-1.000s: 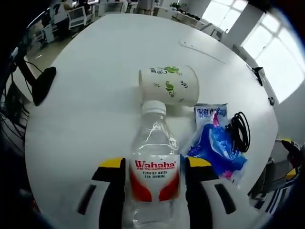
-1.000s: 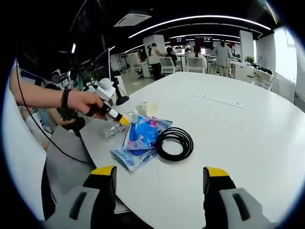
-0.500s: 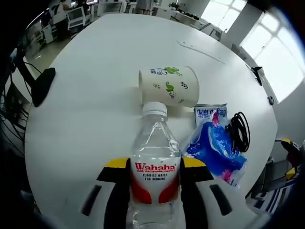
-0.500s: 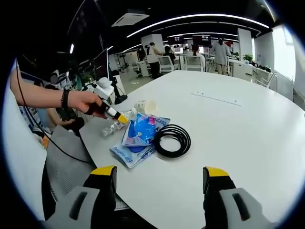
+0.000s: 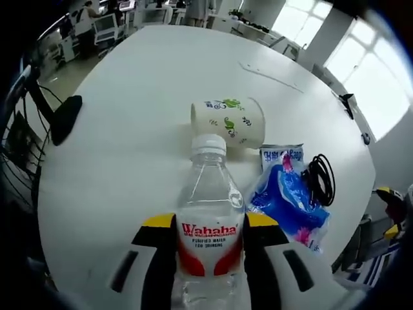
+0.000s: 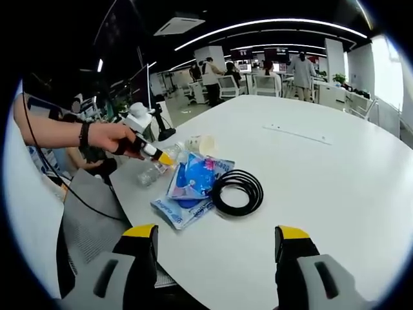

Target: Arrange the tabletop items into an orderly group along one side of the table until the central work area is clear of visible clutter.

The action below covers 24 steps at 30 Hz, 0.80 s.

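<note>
A clear Wahaha water bottle point(image 5: 208, 219) with a white cap lies between my left gripper's point(image 5: 210, 223) yellow-tipped jaws, which press on its red label. Its cap nearly touches a white paper cup point(image 5: 229, 121) with green leaf print, lying on its side. Right of the bottle lies a blue plastic packet point(image 5: 289, 197), with a black coiled cable point(image 5: 322, 179) beside it. In the right gripper view a hand holds the left gripper point(image 6: 151, 154) over the bottle point(image 6: 151, 173) near the table's edge, with the cup point(image 6: 201, 144), packet point(image 6: 190, 187) and cable point(image 6: 237, 192) alongside. My right gripper point(image 6: 216, 234) stands open above the table, holding nothing.
The round white table point(image 5: 129, 97) stretches far beyond the items. A thin flat strip point(image 6: 297, 134) lies on it farther out. A black object point(image 5: 64, 116) sits at the table's left rim. Chairs, desks and several people stand in the office behind.
The left jaws have closed in onto the bottle's label. The left view has shifted slightly, so the cup looks a little farther off. The right gripper has hardly moved.
</note>
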### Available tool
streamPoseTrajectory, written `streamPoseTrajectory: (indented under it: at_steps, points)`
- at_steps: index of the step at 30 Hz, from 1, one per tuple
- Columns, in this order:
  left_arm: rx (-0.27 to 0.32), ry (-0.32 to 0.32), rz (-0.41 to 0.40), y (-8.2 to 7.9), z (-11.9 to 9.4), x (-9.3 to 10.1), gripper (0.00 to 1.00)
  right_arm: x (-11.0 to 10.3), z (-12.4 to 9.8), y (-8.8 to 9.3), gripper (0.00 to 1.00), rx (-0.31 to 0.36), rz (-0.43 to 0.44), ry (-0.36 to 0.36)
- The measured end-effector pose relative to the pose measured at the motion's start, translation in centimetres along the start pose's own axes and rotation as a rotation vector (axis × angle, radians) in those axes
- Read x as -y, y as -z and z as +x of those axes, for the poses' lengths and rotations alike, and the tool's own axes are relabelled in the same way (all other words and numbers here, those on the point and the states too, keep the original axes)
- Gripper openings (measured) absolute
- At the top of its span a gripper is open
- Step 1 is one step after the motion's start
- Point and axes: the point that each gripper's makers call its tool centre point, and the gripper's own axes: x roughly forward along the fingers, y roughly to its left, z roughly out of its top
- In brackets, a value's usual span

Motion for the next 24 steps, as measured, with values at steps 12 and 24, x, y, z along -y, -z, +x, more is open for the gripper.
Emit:
streamPoseTrajectory:
  at_steps: [12, 24]
  points:
    - [0.05, 0.002, 0.025, -0.2, -1.3, -1.1, 0.39, -0.1, 0.0, -0.6, 0.76, 0.015, 0.002, -0.004]
    - [0.097, -0.009, 0.025, 0.2, -3.6, -0.8, 0.39, -0.8, 0.0, -0.2, 0.75, 0.006, -0.01, -0.016]
